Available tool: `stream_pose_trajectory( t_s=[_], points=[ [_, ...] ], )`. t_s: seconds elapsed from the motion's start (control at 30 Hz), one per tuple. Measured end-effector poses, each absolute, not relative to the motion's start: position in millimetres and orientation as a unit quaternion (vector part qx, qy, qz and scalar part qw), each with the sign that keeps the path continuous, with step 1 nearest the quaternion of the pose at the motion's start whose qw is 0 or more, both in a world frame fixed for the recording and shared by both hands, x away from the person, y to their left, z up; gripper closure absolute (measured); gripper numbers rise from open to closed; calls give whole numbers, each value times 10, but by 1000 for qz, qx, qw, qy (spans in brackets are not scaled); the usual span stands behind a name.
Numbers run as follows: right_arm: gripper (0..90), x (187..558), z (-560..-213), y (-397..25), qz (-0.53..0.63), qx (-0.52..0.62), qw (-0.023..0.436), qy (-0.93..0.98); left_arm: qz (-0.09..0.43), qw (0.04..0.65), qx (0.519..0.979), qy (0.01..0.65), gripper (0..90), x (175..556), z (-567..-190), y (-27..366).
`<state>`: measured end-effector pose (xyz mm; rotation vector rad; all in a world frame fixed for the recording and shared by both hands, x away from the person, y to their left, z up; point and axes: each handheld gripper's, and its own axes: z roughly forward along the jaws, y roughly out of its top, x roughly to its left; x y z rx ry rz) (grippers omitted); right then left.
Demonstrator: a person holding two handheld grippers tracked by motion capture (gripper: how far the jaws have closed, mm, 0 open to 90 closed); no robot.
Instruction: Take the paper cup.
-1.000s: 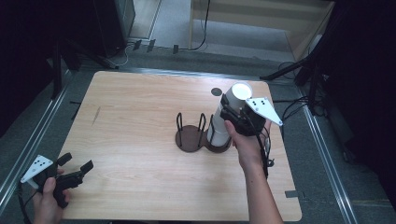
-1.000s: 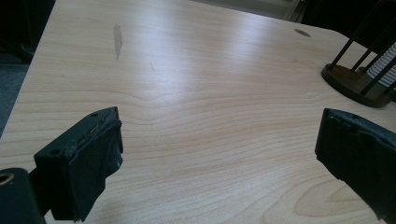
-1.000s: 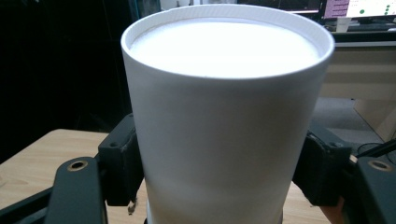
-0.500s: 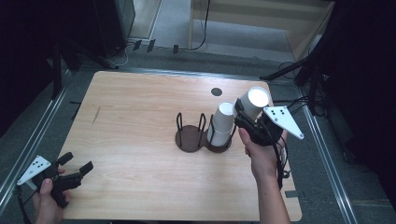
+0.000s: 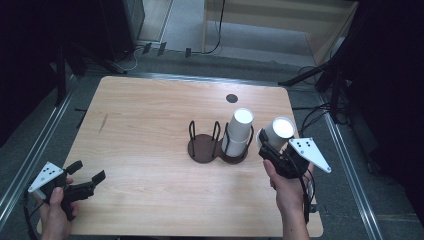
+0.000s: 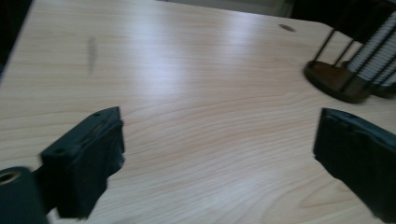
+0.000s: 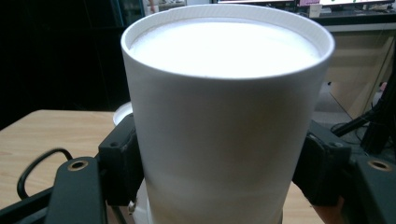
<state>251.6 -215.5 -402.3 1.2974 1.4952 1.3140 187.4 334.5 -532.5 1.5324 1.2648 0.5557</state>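
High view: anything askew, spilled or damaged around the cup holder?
Nothing stands out. The cup stack sits upright in the right ring of the holder; the left ring is empty. The right gripper clamps one white cup, tilted, beside the stack. The left gripper is open near the table's corner. No spill shows.

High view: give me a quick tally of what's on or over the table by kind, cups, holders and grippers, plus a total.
White cups: 2, one stack in the holder and one cup clamped in the right gripper; how many are nested in the stack I cannot tell.
Dark two-ring cup holder: 1.
Grippers: 2, counting the left gripper, open and empty.
Total: 5.
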Motion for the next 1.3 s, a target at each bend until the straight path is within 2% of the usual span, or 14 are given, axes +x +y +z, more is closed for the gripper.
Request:
stream_pose_trajectory(
  t_s=[0.4,0.67,1.07,1.3],
  points=[
    [280,2304,-4298,-2056,496,504,373,600,216,545,650,483,8,1943,-5085,2927],
    [279,2268,-4470,-1966,488,504,359,616,239,537,651,480,8,2032,-4964,2651],
    [279,2214,-4717,-1684,478,485,337,650,199,552,667,460,8,2050,-4956,2489],
    [279,2207,-4859,-1488,473,475,323,667,197,541,690,438,8,2062,-4951,2284]
  ],
)
